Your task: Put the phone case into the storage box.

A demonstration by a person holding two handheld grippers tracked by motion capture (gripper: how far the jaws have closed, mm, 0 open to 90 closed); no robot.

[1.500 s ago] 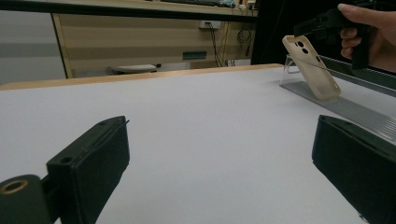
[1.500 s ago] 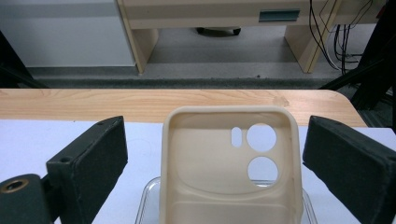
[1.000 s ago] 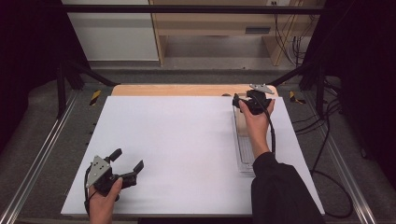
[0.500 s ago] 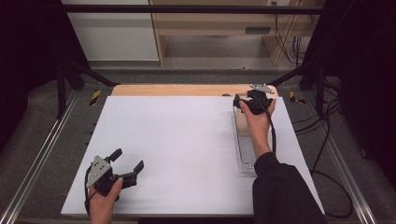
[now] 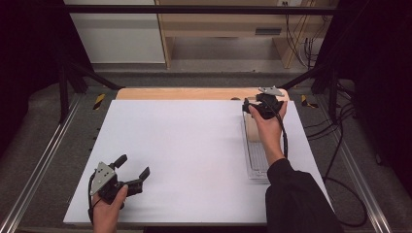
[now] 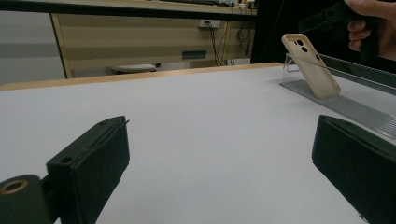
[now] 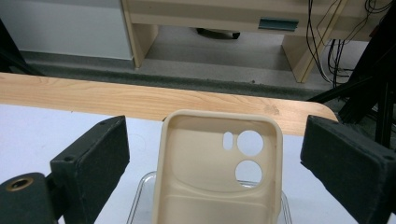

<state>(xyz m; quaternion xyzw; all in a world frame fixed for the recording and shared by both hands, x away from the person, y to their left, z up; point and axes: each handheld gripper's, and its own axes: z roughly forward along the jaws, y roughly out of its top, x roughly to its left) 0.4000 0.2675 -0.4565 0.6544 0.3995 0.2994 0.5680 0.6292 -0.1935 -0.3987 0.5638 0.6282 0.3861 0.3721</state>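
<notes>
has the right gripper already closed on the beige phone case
No, the right gripper has its jaws spread wide on either side of the phone case, touching neither edge.

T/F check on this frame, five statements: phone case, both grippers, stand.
1. The beige phone case leans on a clear stand. True.
2. The right gripper has its jaws shut on the case. False: in the right gripper view the jaws stand wide, one on each side of the case, with a gap on both sides.
3. The left gripper is open near the front left of the white table. True.
4. The case lies flat at the middle of the table. False: it stands tilted near the far right edge.
5. The case has camera cutouts near its top. True.
</notes>
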